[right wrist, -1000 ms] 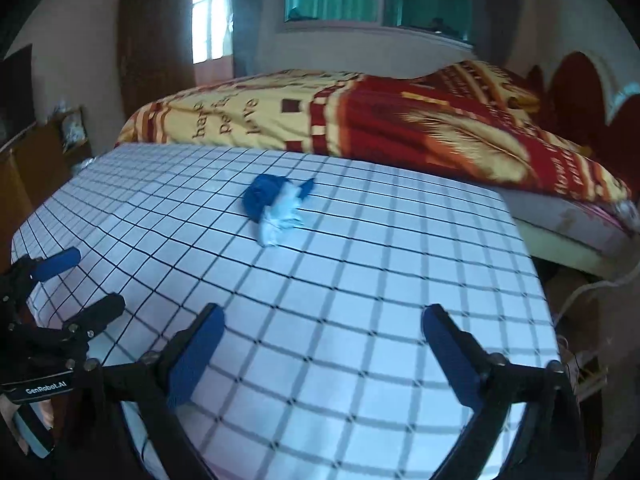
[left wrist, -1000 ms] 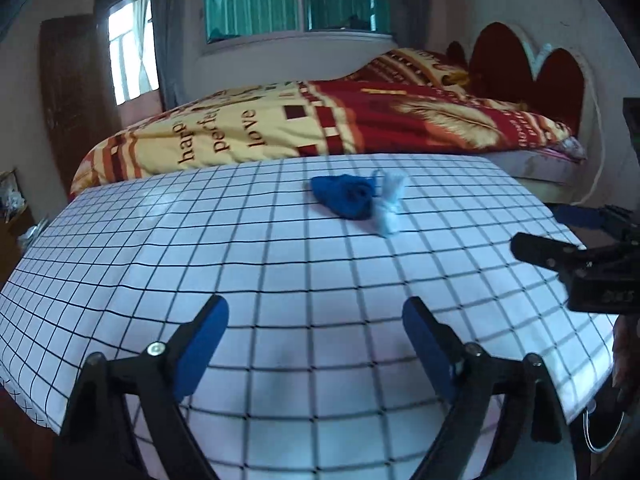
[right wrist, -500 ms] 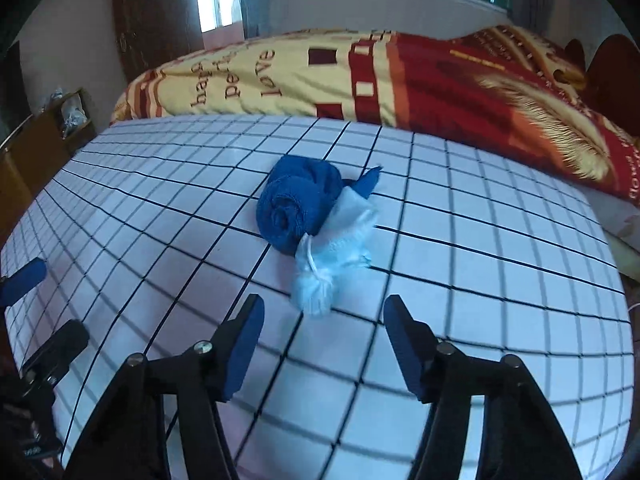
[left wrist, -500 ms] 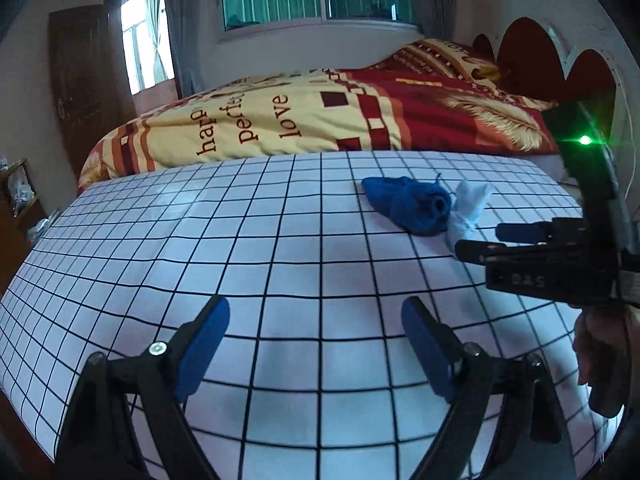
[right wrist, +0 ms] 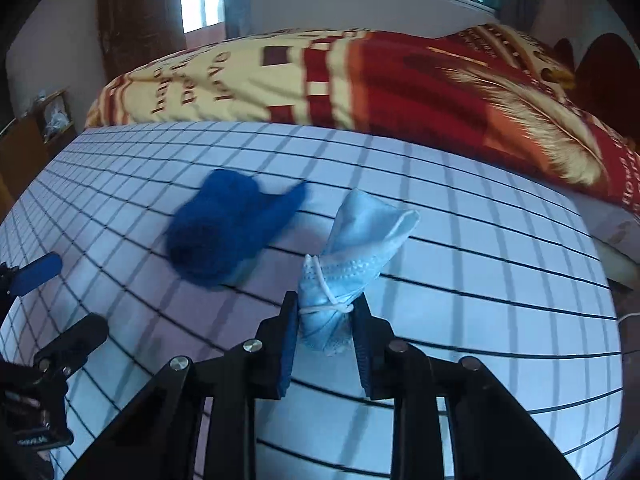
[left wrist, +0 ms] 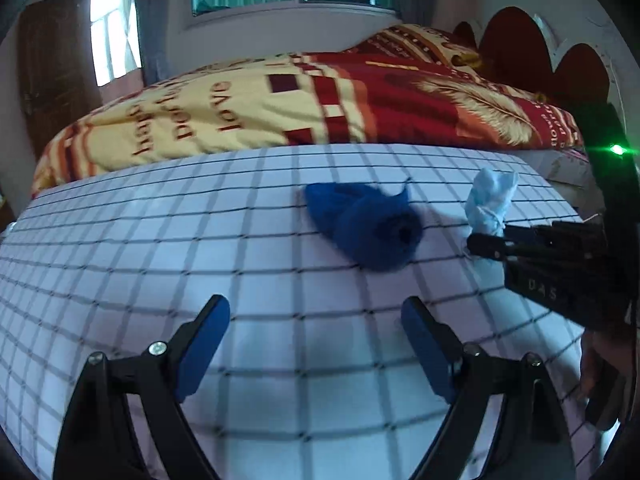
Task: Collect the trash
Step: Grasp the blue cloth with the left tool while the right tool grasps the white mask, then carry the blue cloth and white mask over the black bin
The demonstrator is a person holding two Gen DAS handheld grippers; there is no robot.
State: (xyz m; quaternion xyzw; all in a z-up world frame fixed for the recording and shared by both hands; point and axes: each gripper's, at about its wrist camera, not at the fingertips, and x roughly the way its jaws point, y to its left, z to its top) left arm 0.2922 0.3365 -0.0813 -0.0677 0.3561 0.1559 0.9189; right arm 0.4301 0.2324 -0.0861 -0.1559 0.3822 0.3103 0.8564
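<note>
The bedspread (left wrist: pixel 248 96) on the bed is carrying dark red lettering across its yellow part; "love" is reading clearly in both wrist views, and the neighbouring words are showing only as blurred fragments. More lettering is running along the red edge at the right of the spread, too small to make out. The black body of the right gripper (left wrist: pixel 560 276), seen from the left wrist, is displaying the pale letters "DAS". Nothing else is reading legibly.
</note>
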